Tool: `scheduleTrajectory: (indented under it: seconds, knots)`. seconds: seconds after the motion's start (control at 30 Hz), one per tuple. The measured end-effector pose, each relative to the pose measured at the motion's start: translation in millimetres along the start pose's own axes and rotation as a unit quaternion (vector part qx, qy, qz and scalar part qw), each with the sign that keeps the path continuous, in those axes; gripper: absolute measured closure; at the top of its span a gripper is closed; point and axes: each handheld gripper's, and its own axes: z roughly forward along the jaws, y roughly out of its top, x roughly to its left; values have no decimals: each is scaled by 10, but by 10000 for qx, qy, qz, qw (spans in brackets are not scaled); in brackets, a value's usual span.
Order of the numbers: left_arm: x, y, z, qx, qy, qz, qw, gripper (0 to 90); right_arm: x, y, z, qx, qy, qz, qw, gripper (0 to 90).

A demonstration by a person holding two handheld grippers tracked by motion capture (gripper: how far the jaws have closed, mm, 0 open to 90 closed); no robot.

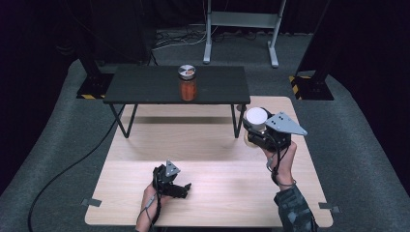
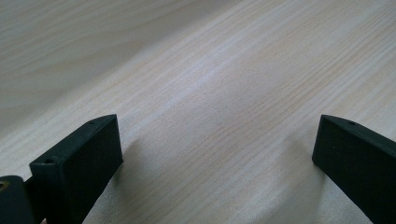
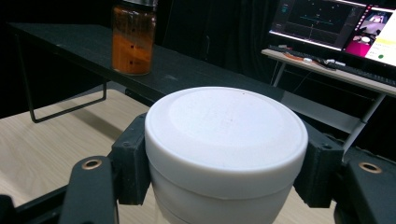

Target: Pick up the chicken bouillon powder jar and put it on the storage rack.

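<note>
White jar [image 3: 226, 140] is clamped by right gripper [image 1: 263, 129], far right; left gripper [image 1: 173, 183] is held wide open, empty, near w/ wooden table [image 1: 217, 145].

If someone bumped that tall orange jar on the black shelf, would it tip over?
Probably somewhat tippy: the orange jar stands upright and looks taller than it is wide. It seems nearly full, so likely heavy enough to resist a light nudge. It looks like glass, so a fall off the black shelf might break it.
</note>
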Motion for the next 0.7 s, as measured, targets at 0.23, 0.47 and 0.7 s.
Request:
scheduleTrajectory:
  seconds: [0.23,0.47,0.7]
  knots:
    - [2,1,-1,5,-2,2,10000,10,-20,50,54,18,-7,-2,10000,321]
    - [1,0,0,1,-2,0,10000,10,-46,92,127,28,-7,47,10000,322]
    - [2,0,0,2,-4,-7,10000,10,-47,133,181,22,11,45,10000,322]
